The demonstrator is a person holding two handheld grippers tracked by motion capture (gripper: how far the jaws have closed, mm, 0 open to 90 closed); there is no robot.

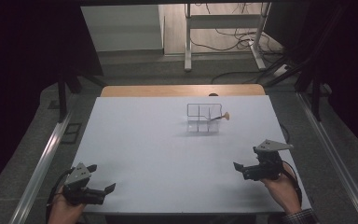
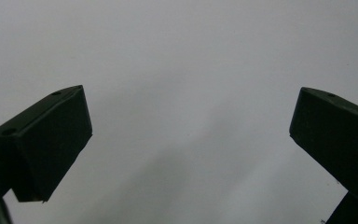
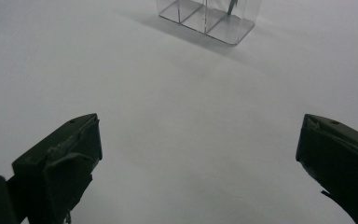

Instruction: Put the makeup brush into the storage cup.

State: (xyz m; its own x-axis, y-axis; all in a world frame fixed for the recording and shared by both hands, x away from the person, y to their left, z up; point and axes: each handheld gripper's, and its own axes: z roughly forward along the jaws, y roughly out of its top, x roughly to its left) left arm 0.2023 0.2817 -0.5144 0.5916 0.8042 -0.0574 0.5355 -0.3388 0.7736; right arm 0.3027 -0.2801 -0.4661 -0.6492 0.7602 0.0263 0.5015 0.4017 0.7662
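A clear compartment box (image 1: 203,118) stands on the far right-of-centre part of the white bench (image 1: 144,154), well apart from both tongs, with a brown-tipped stick (image 1: 220,116) leaning out of its right side. The left tongs (image 1: 103,189) sit near the bench's near-left corner, the right tongs (image 1: 240,167) near its right edge; both gape wide, holding nothing, bare bench between them.

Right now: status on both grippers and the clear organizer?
Left gripper open, empty, near table edge. Right gripper open, empty. Clear organizer mid-table, far side, brush leaning in it. Path between looks clear.
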